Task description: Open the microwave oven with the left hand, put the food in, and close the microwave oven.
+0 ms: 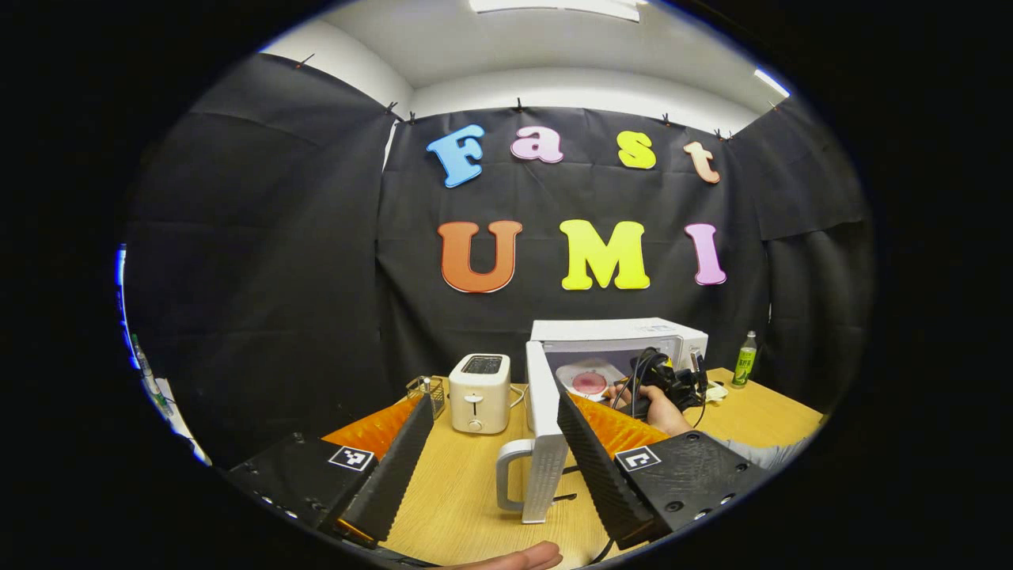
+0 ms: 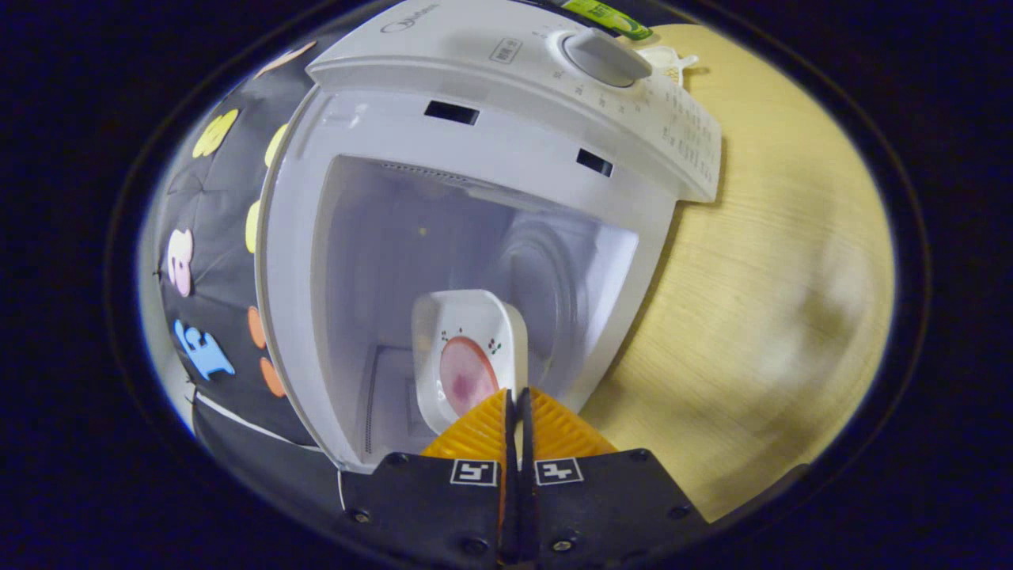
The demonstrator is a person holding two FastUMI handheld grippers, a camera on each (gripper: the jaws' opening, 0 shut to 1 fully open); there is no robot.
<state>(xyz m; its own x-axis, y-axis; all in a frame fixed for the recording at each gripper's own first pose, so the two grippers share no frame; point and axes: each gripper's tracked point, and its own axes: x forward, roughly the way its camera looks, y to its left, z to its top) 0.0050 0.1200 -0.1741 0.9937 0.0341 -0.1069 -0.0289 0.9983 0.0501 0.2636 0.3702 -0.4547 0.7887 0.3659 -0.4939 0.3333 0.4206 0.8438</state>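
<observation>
The white microwave (image 1: 617,336) stands at the back of the wooden table, and its door (image 1: 542,427) is swung wide open toward me, handle (image 1: 510,475) in front. My left gripper (image 1: 498,475) is open and holds nothing, a little short of the door. A hand holds my right gripper (image 1: 673,384) at the oven's mouth. In the right gripper view, my right gripper (image 2: 516,393) is shut on the rim of a white square plate (image 2: 467,317) carrying a pink slice of food (image 2: 465,376). The plate sits partly inside the microwave's cavity (image 2: 411,237), low over its floor.
A white toaster (image 1: 479,392) stands left of the open door, with a small wire basket (image 1: 427,388) beside it. A green bottle (image 1: 744,359) is right of the microwave. The microwave's dial (image 2: 601,55) is on its front panel. Bare tabletop (image 2: 752,277) lies beside the oven.
</observation>
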